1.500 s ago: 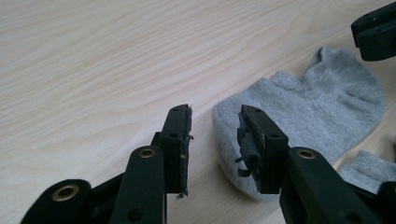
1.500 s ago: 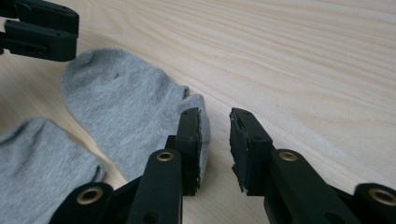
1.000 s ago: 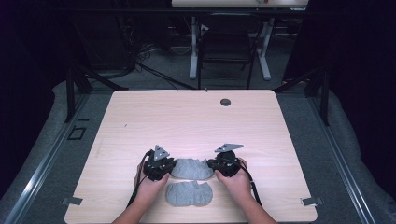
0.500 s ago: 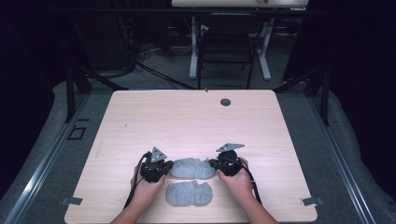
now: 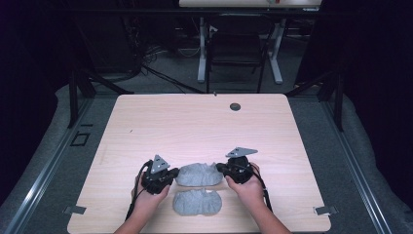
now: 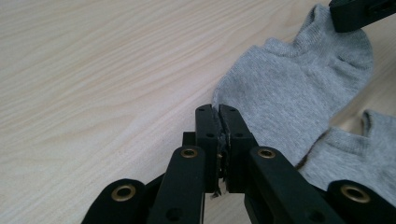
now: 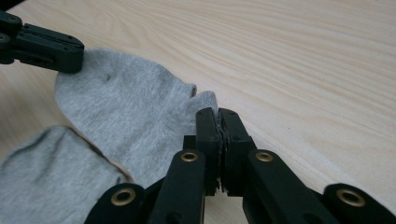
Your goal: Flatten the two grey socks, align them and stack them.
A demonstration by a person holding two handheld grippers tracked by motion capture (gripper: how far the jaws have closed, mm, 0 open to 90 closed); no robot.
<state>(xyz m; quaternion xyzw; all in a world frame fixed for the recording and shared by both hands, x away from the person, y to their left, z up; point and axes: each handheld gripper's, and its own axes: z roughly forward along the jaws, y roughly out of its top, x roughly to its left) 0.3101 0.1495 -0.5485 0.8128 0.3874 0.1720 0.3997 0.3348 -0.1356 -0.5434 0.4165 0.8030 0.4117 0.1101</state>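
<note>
Two grey ankle socks lie near the table's front edge. The far sock [image 5: 197, 174] [image 6: 299, 88] [image 7: 130, 107] is stretched between both grippers. My left gripper [image 5: 173, 176] [image 6: 218, 112] is shut on its left end. My right gripper [image 5: 220, 169] [image 7: 218, 114] is shut on its cuff end at the right. Each gripper view also catches the other gripper's jaws at the sock's far end. The near sock [image 5: 197, 202] [image 6: 369, 154] [image 7: 46, 177] lies flat just in front, with its edge against the far one, and nothing holds it.
The light wooden table [image 5: 195, 126] stretches bare behind the socks, with a small dark round grommet [image 5: 235, 106] near its far edge. Beyond the table stand a dark chair [image 5: 234, 53] and white desk legs [image 5: 277, 53]. Grey floor surrounds the table.
Both hands have hardly moved. The two grippers seem to have eased slightly apart, leaving the far sock a little longer and flatter.
</note>
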